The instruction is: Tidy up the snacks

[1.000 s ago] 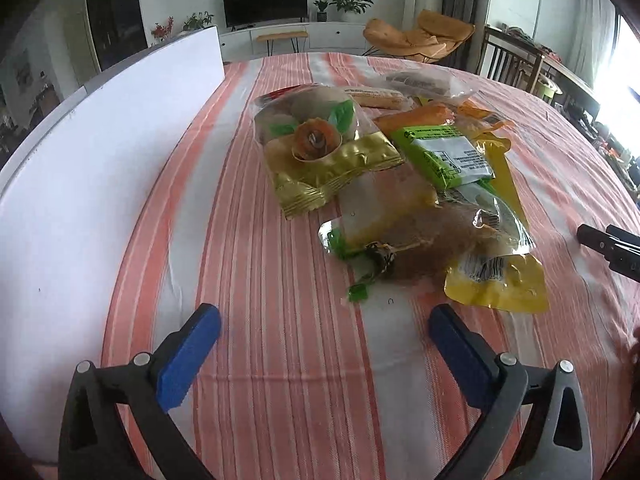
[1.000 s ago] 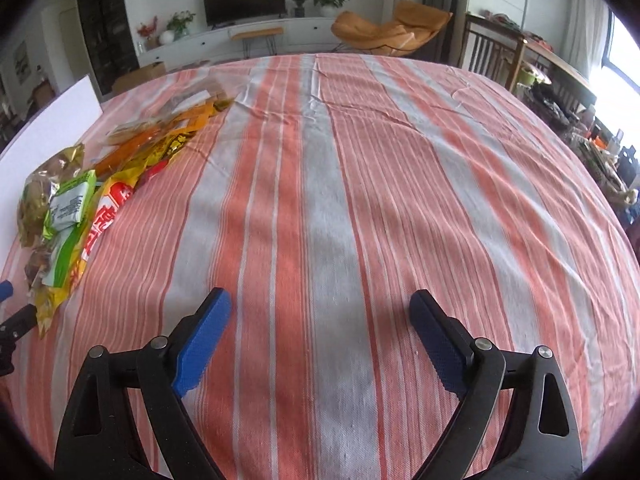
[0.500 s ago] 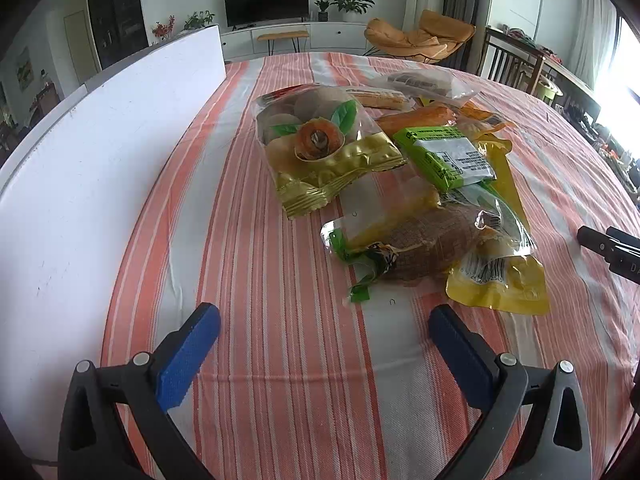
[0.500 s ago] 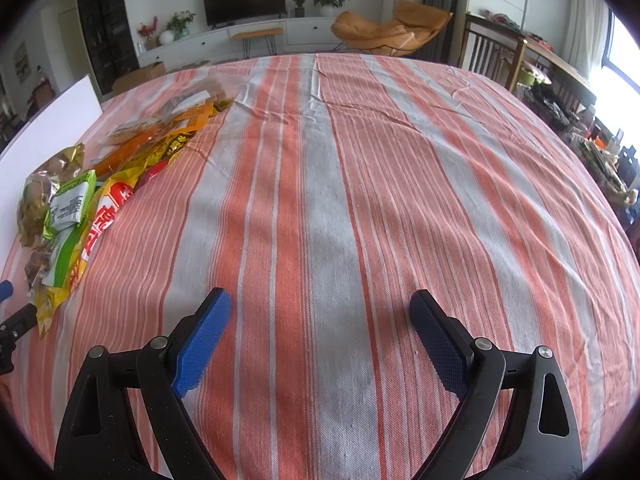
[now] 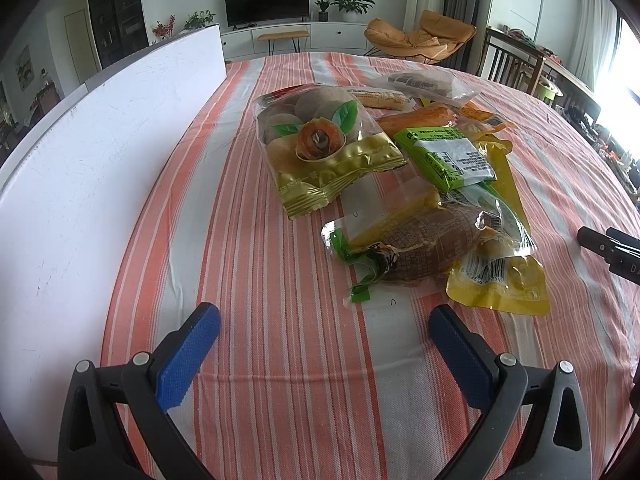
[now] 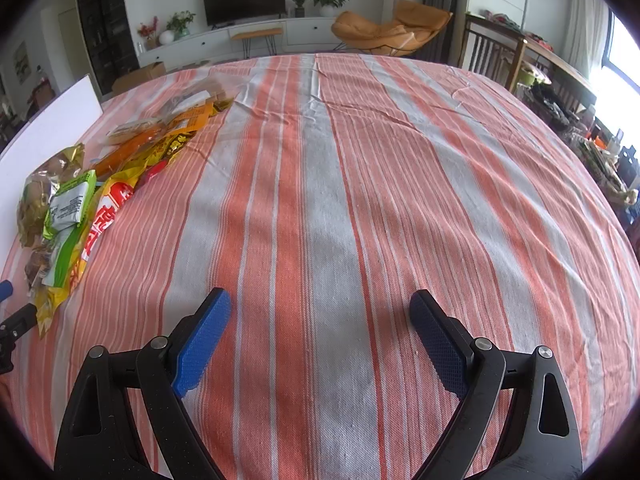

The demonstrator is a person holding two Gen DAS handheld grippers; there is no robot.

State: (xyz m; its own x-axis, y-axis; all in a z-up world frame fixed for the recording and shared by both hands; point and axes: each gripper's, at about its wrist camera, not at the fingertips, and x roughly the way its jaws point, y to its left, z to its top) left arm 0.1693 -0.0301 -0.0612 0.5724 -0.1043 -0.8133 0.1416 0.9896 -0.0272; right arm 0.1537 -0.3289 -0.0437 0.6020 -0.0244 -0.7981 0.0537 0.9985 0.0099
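Observation:
A pile of snack packets lies on the striped tablecloth (image 5: 280,340). Nearest my left gripper (image 5: 324,320) is a clear packet with a brown cake (image 5: 424,244). Behind it sit a gold bag of round pastries (image 5: 320,148), a green packet (image 5: 448,156) and a yellow pouch (image 5: 508,284). The left gripper is open and empty, a short way in front of the cake packet. My right gripper (image 6: 320,304) is open over bare cloth, with the same pile (image 6: 68,216) far to its left. Its black tip (image 5: 608,248) shows at the left view's right edge.
A tall white board (image 5: 100,140) stands along the table's left side, close to the pile. Beyond the table are a TV unit (image 5: 268,0), an orange lounge chair (image 5: 420,36) and wooden chairs (image 5: 516,64). Cluttered items (image 6: 600,148) lie off the right edge.
The left wrist view has drawn back and tilted up slightly, so the pile sits a little farther from the fingers. The right gripper has stayed still.

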